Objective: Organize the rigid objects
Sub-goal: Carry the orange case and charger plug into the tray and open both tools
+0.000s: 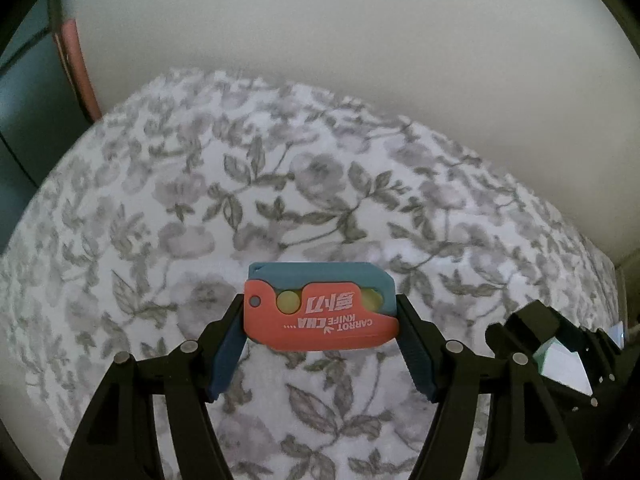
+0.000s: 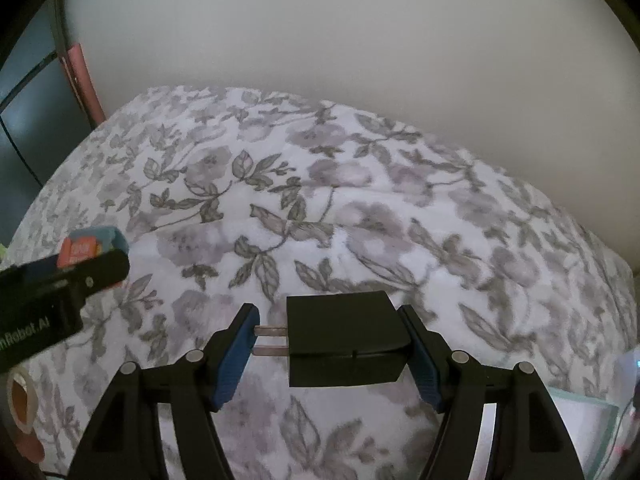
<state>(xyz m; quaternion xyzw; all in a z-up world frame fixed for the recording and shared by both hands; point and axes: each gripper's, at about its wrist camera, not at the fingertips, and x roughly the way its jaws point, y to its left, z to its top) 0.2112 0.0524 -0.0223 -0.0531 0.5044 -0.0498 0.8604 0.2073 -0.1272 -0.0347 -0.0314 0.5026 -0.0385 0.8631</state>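
An orange and teal toy knife (image 1: 320,320) printed "CARROT KNIFE" hangs above the floral bed cover (image 1: 280,184). My left gripper (image 1: 320,306) is shut on its two short ends. A black plug adapter (image 2: 344,340) is held the same way in my right gripper (image 2: 328,320), its two metal prongs (image 2: 272,340) against the left pad and its flat back against the right pad. In the right wrist view, the left gripper's black body (image 2: 60,280) reaches in from the left edge with the toy knife (image 2: 88,246) at its tip. Both loads are clear of the cover.
A roll of tape (image 2: 20,400) lies at the lower left edge. A white and mint box (image 2: 580,432) lies at the lower right. A pale wall (image 2: 360,40) backs the bed. A pink strip (image 2: 84,76) and dark panels stand at the far left.
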